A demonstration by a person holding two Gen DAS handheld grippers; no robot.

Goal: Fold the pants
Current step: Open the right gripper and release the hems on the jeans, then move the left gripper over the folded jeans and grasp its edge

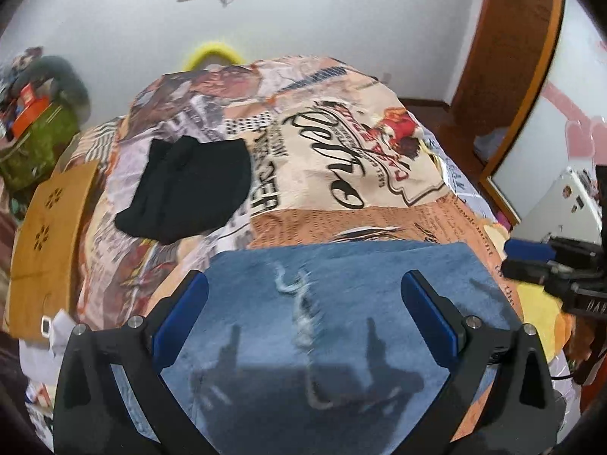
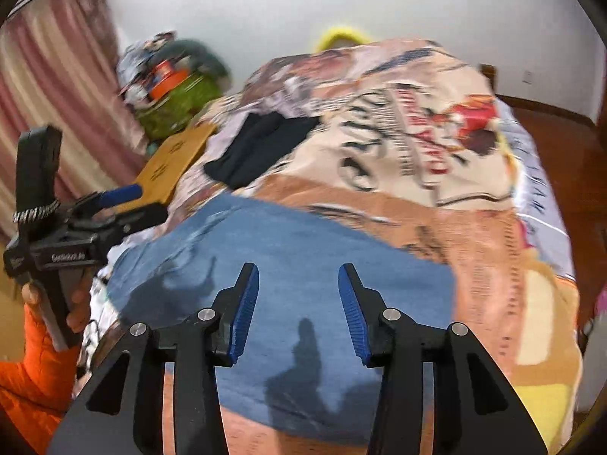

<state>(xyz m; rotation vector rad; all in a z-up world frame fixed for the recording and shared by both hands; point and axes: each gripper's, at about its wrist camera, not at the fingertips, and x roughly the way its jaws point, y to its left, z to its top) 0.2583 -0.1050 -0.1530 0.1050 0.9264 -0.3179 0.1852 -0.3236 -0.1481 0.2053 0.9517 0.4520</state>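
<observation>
Blue jeans (image 1: 341,303) lie folded flat on the bed's near end, with a frayed white tear down the middle. My left gripper (image 1: 305,284) hovers over them, open wide, nothing between its blue pads. My right gripper (image 2: 297,271) is also open above the jeans (image 2: 303,242), its jaws narrower and empty. In the left wrist view the right gripper (image 1: 510,256) shows at the jeans' right edge. In the right wrist view the left gripper (image 2: 129,203) sits at their left edge, held by a hand in an orange sleeve (image 2: 34,371).
A folded black garment (image 1: 186,189) lies farther up the printed bedcover (image 1: 341,144). A tan perforated board (image 1: 49,235) and a green bag (image 1: 34,140) with clutter stand left of the bed. A wooden door frame (image 1: 512,76) and floor are on the right, a striped curtain (image 2: 57,76) far left.
</observation>
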